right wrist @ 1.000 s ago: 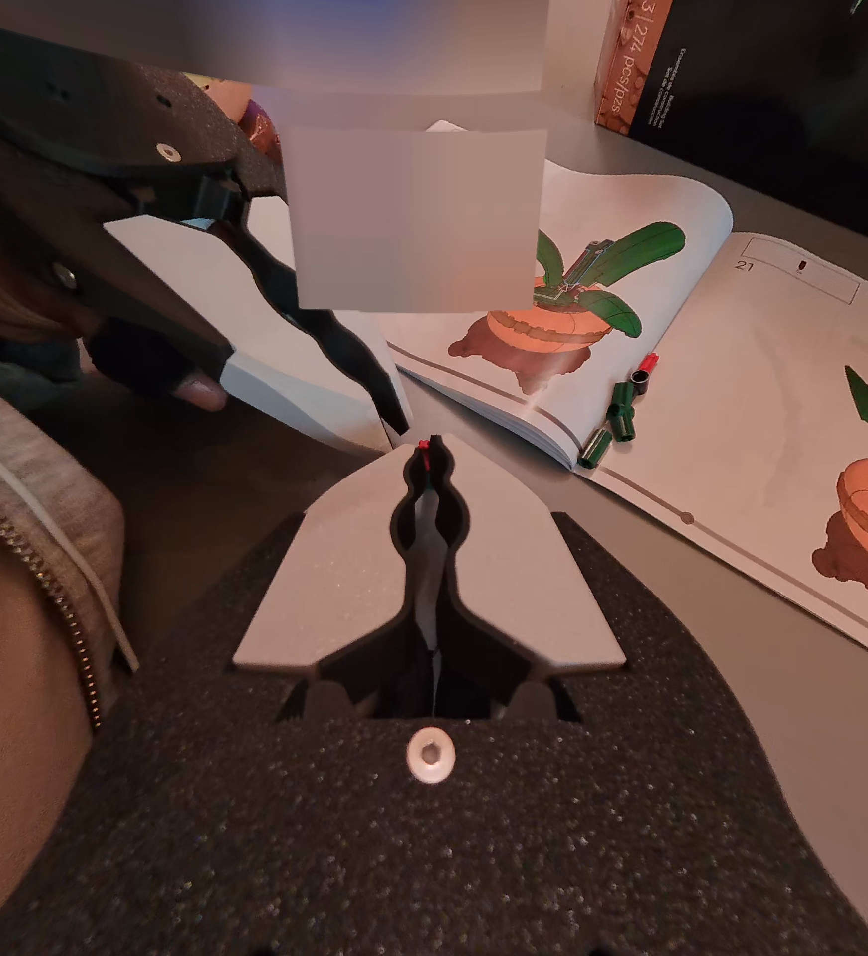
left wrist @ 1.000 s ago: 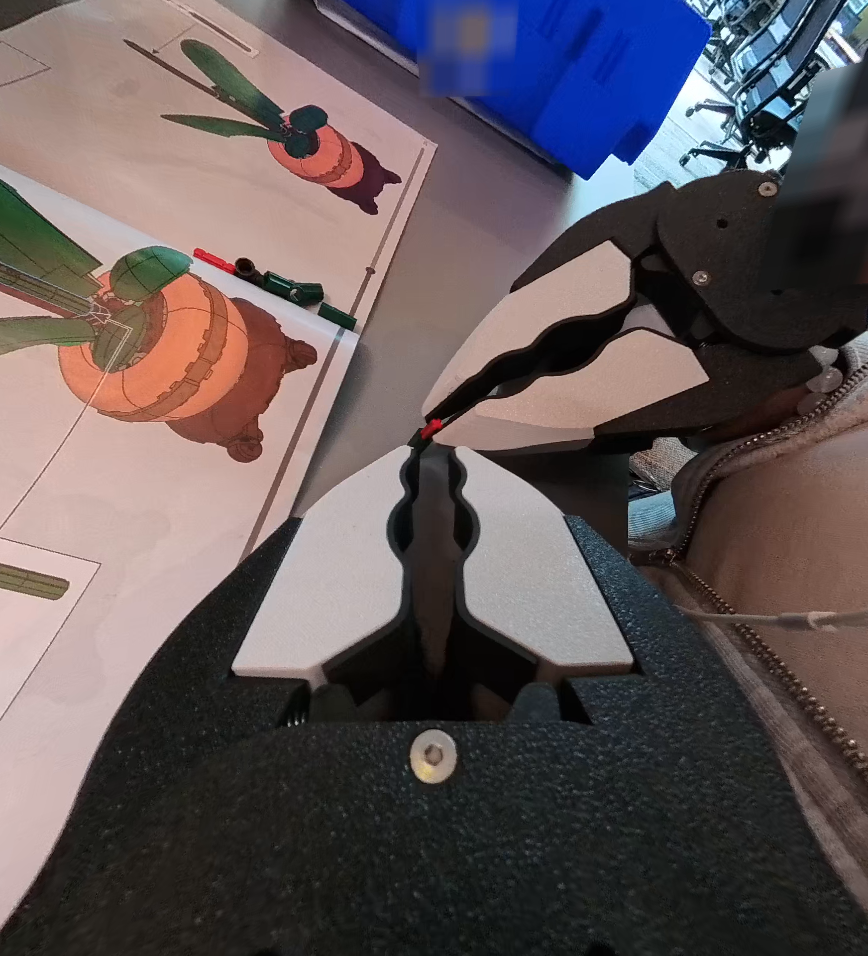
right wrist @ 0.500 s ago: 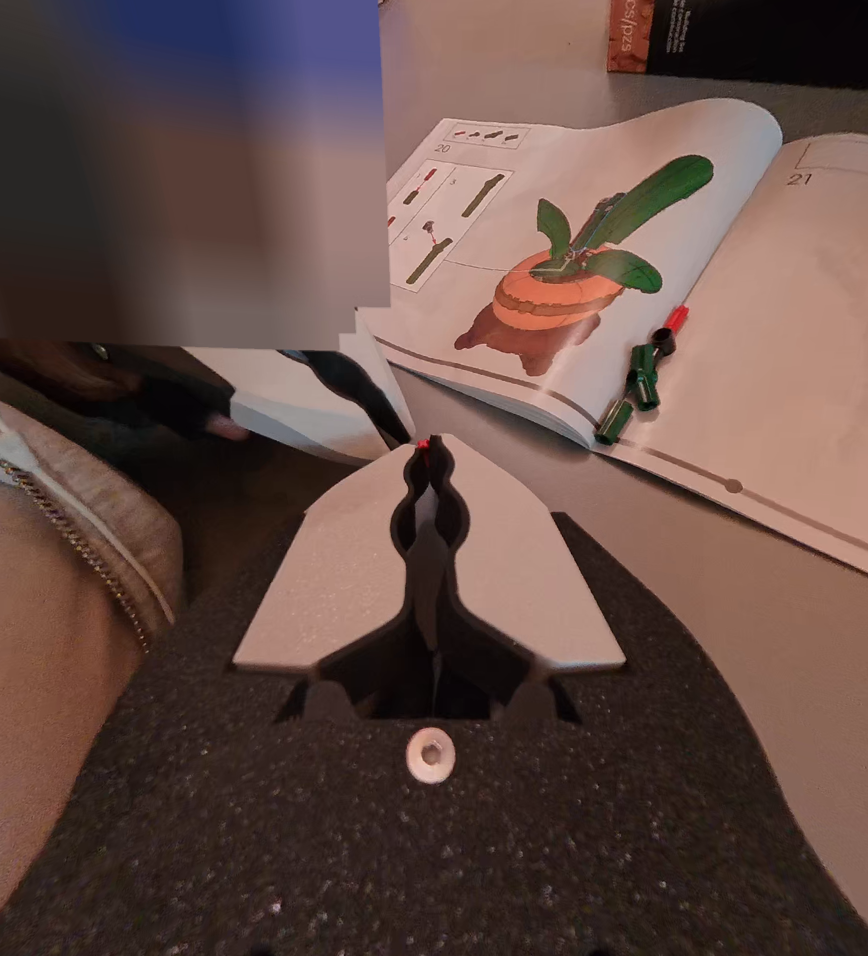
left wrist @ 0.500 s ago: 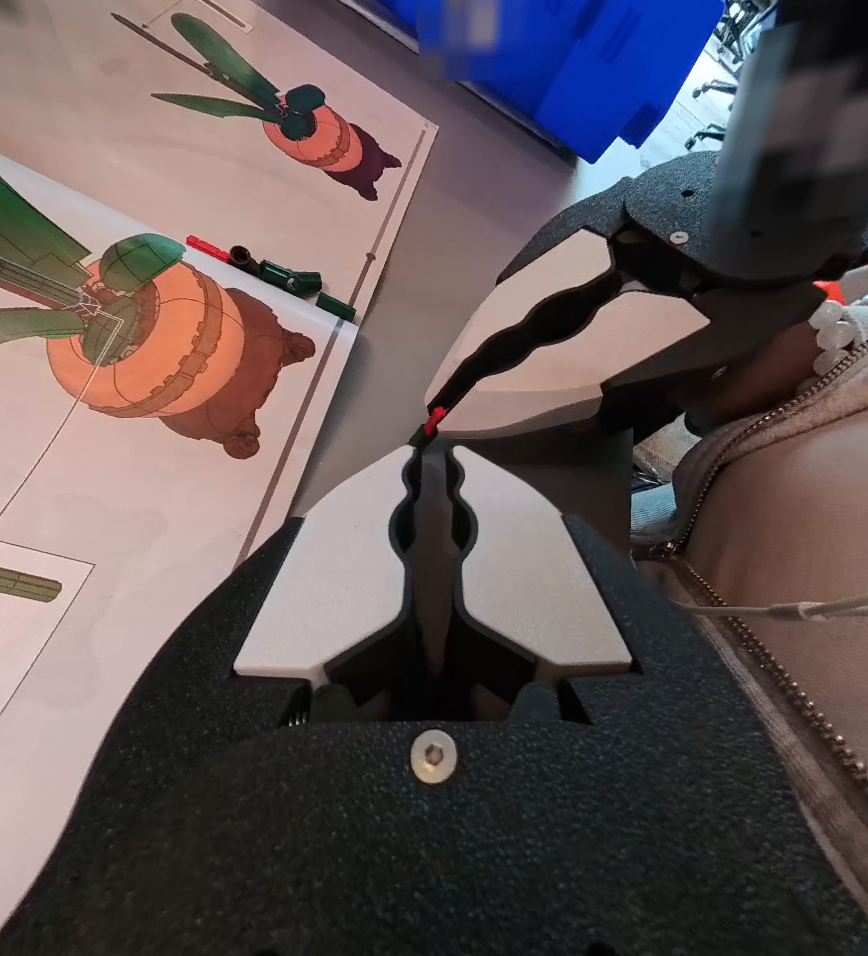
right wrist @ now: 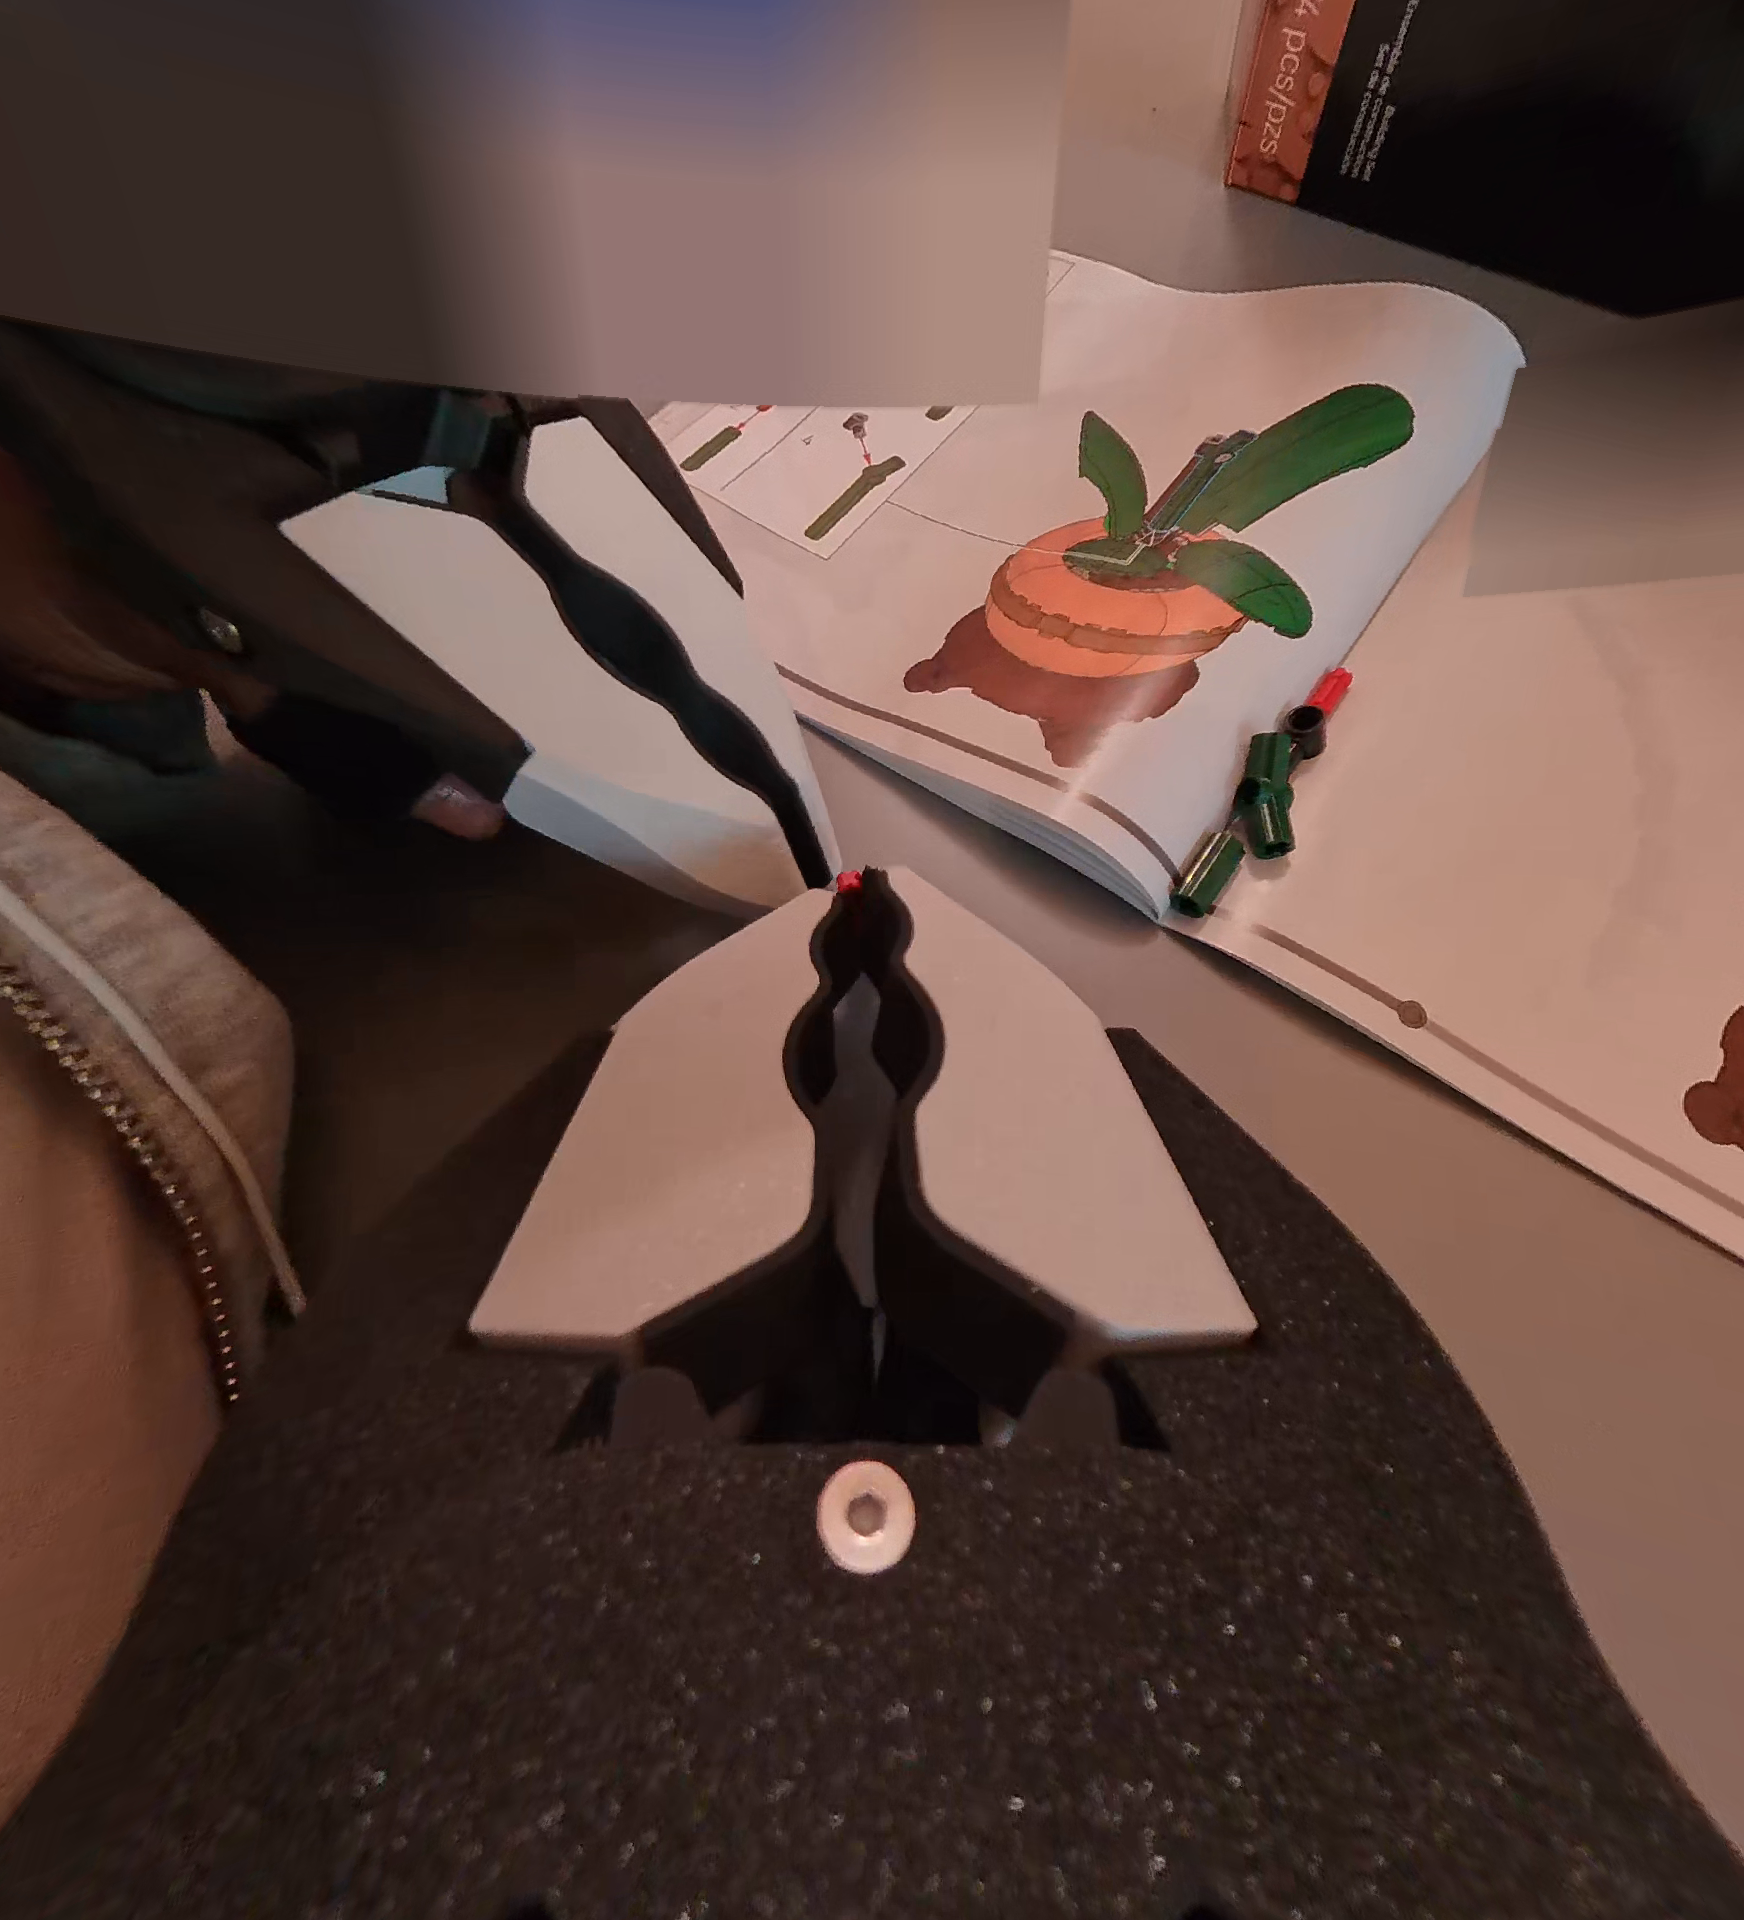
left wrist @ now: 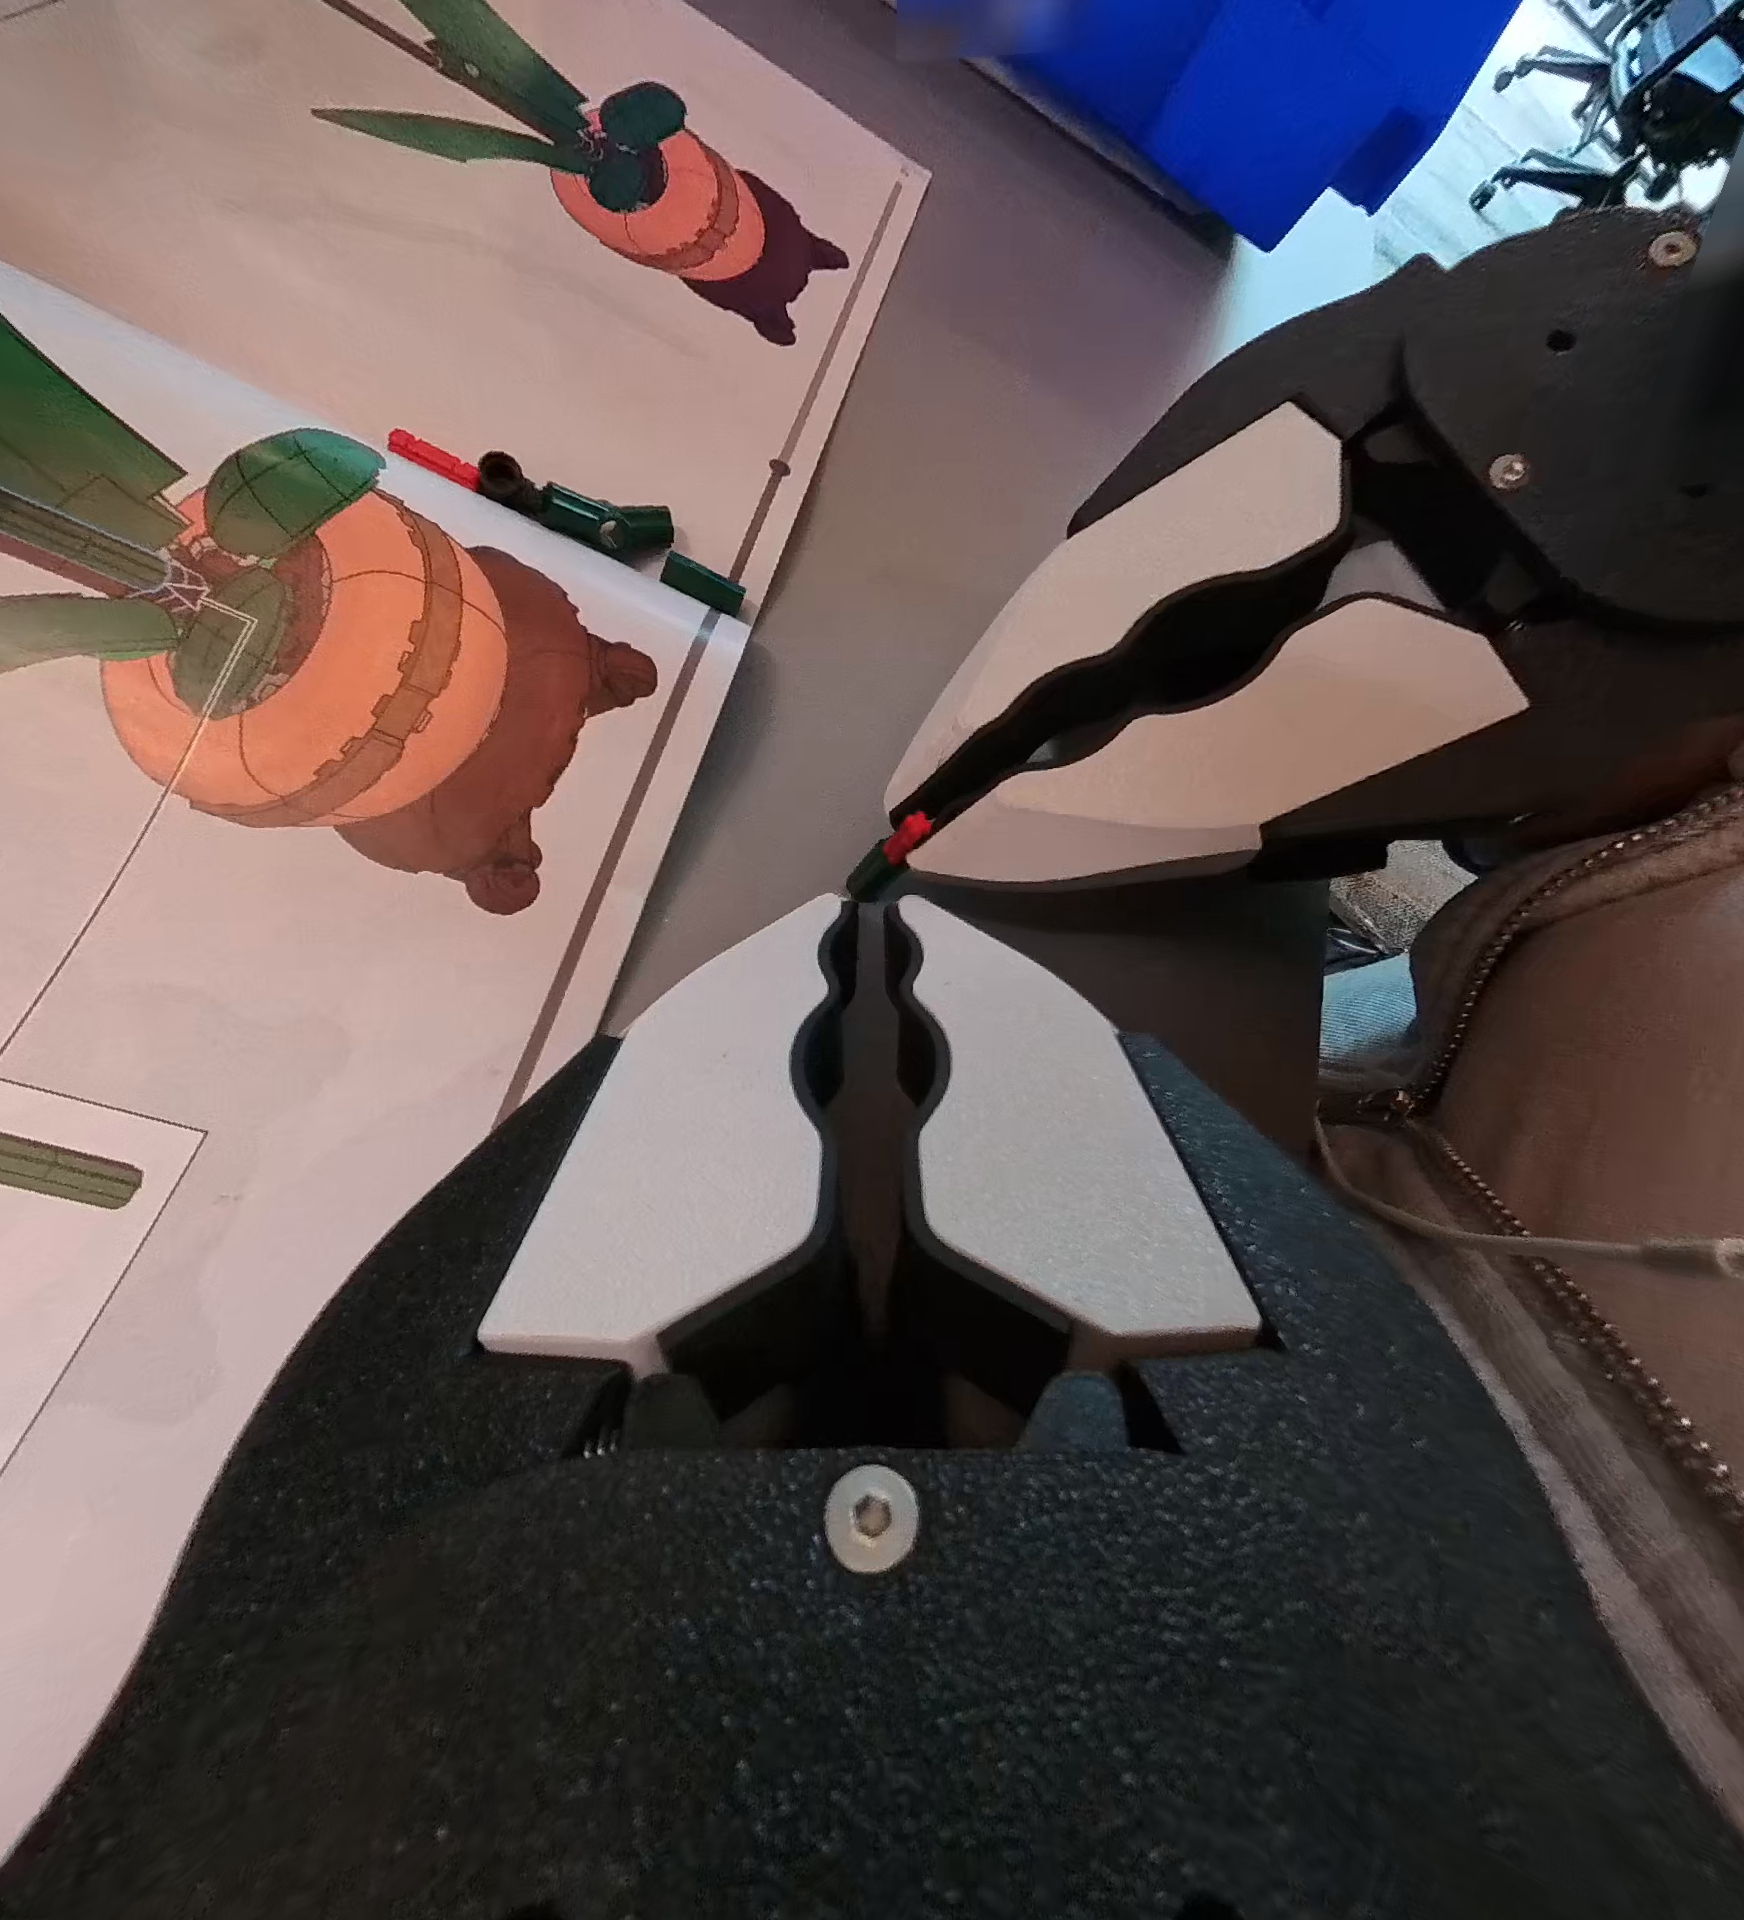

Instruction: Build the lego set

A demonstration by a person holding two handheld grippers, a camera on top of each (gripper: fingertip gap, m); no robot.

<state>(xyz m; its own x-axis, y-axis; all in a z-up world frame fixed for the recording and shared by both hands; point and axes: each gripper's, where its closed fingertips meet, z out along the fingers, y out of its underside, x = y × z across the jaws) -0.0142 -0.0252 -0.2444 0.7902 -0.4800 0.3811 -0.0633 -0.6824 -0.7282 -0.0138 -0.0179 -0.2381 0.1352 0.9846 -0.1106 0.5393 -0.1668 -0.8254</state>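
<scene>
My left gripper (left wrist: 863, 906) is shut on a small dark green piece (left wrist: 870, 878) that sticks out of its tips. My right gripper (left wrist: 899, 831) comes in from the upper right, shut on a red pin (left wrist: 912, 828) that touches the green piece. In the right wrist view the right gripper (right wrist: 863, 885) holds the red pin (right wrist: 849, 881) at its tips, and the left gripper (right wrist: 814, 868) meets it from the upper left. Both are held above the grey table (left wrist: 1003, 395), close to the person's jacket.
An open instruction booklet (left wrist: 276, 987) lies on the table. On it sit a red pin (left wrist: 429, 454), a black piece (left wrist: 504, 473) and green connectors (left wrist: 603, 516); they also show in the right wrist view (right wrist: 1263, 800). A blue bin (left wrist: 1211, 94) and a dark box (right wrist: 1522, 135) stand behind. Both grippers' tips are close together, under 4 cm apart.
The two grippers stay tip to tip with the red pin against the green piece. Both shifted and tilted slightly over the table; the loose pieces on the booklet have not moved.
</scene>
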